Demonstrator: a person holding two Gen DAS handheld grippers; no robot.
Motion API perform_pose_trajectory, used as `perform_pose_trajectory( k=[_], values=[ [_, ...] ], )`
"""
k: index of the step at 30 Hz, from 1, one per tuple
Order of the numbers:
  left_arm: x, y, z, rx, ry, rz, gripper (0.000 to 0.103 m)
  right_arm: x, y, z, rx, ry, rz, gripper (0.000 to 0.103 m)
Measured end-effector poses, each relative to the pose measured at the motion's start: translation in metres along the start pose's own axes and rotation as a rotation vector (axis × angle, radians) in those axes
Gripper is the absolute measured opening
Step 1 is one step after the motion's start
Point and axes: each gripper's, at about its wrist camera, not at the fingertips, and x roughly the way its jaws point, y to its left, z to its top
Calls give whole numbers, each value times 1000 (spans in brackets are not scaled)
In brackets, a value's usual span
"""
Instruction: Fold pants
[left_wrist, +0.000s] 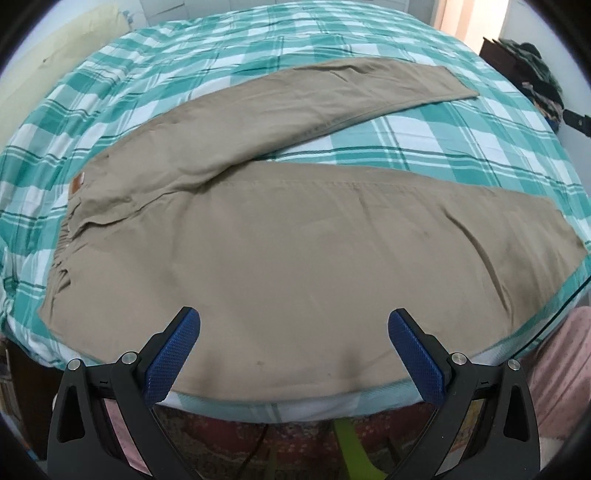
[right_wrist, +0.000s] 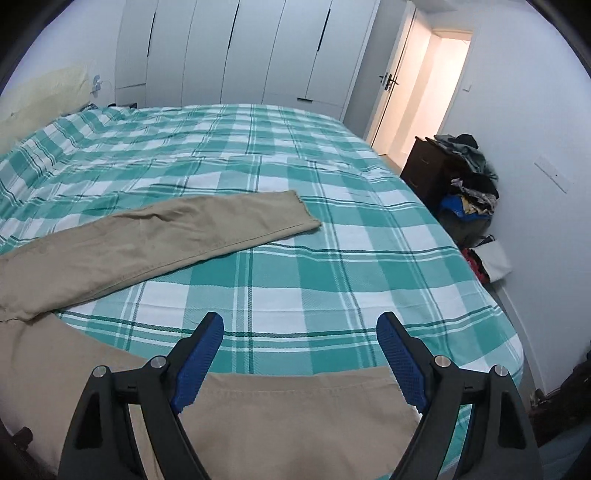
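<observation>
On the checked bedspread (right_wrist: 332, 236) the khaki pants (left_wrist: 295, 251) lie flat, legs splayed apart. I hold my left gripper (left_wrist: 293, 325) and right gripper (right_wrist: 300, 328) spread wide, empty, over the near leg, probably ready to pinch its edge.

A bed (right_wrist: 332, 258) with a teal and white checked cover fills the room. Far behind it stands a white wardrobe (right_wrist: 240, 51). At far right an open door (right_wrist: 391, 81), a dark dresser (right_wrist: 424, 170) and a clothes pile (right_wrist: 472, 184) heaped beside it.
</observation>
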Motion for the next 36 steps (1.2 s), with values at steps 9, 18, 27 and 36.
perform_pose_trajectory(
  k=[9, 18, 27, 36],
  values=[
    [-13, 5, -6, -4, -38, 22, 102, -24, -11, -2, 18, -20, -9, 84],
    [-14, 5, -13, -11, -30, 17, 102, -31, -17, -1, 29, -27, -16, 84],
    [-13, 5, -15, -8, -28, 13, 102, -30, -19, -2, 28, -18, -30, 84],
    [-3, 11, -17, -17, -6, 21, 102, -20, -14, -4, 12, -5, -43, 84]
  ],
)
